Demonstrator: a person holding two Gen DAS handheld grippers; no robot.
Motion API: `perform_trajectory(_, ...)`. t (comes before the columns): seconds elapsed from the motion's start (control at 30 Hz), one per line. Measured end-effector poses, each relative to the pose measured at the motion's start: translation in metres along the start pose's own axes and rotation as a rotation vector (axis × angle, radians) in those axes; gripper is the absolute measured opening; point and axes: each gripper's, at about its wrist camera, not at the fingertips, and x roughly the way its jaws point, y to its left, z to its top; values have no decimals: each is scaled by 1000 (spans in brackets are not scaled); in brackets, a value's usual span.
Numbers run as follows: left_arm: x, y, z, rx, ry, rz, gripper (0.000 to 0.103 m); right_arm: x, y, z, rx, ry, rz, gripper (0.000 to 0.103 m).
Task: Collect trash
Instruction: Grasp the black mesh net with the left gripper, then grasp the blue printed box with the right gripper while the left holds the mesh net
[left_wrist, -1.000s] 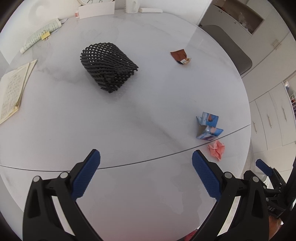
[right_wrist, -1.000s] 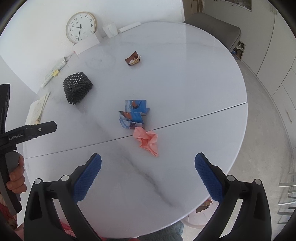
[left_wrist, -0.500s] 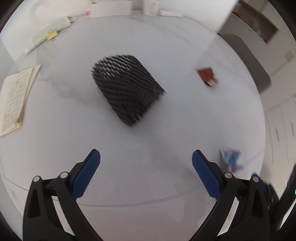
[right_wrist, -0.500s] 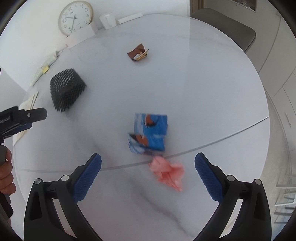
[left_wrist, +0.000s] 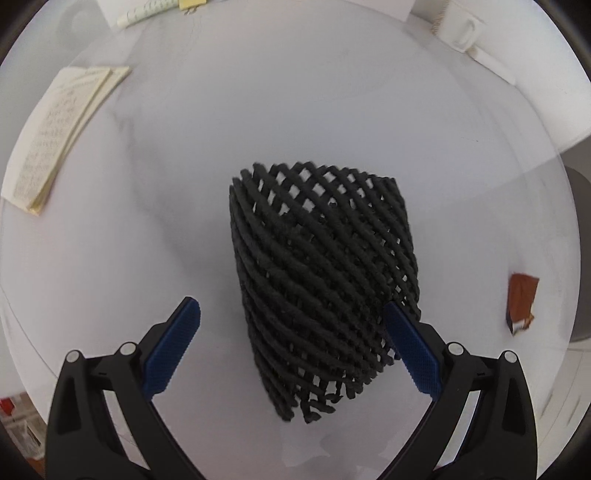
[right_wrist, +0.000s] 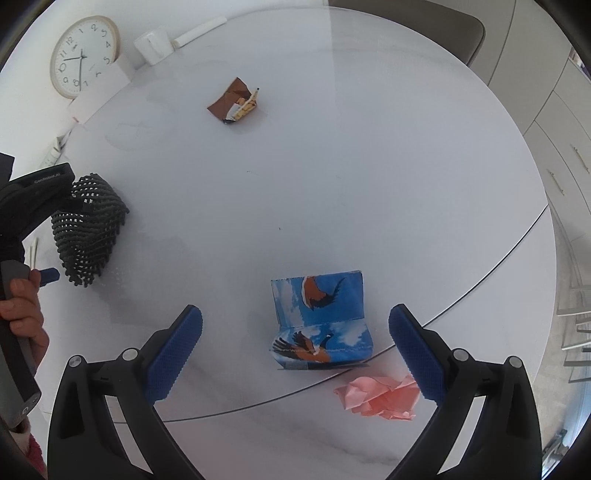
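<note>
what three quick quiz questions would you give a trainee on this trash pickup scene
1. True or false: the left gripper has closed on the black mesh basket.
2. Which trash lies nearest the right gripper: A) brown wrapper, B) blue printed carton, C) pink crumpled paper?
3. How many trash pieces lie on the white table?

Key: 1 false, its jaws stand open around it. 2 B. 3 three.

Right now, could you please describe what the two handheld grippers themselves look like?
Both the left gripper and the right gripper have matte black angular frames with round silver pivot bolts and two fingers faced with blue textured pads. In the right wrist view, the left gripper's black body carries small grey lettering, too small to read.
</note>
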Motion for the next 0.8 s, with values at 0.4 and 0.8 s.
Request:
perform_trajectory(0.4, 12, -10, 3, -13, 6, -84, 65, 8, 4, -2, -13, 38, 6, 100)
perform_trajectory(0.8, -15, -3, -7, 13, -47, -148, 13, 1, 7, -1, -38, 21, 16, 100)
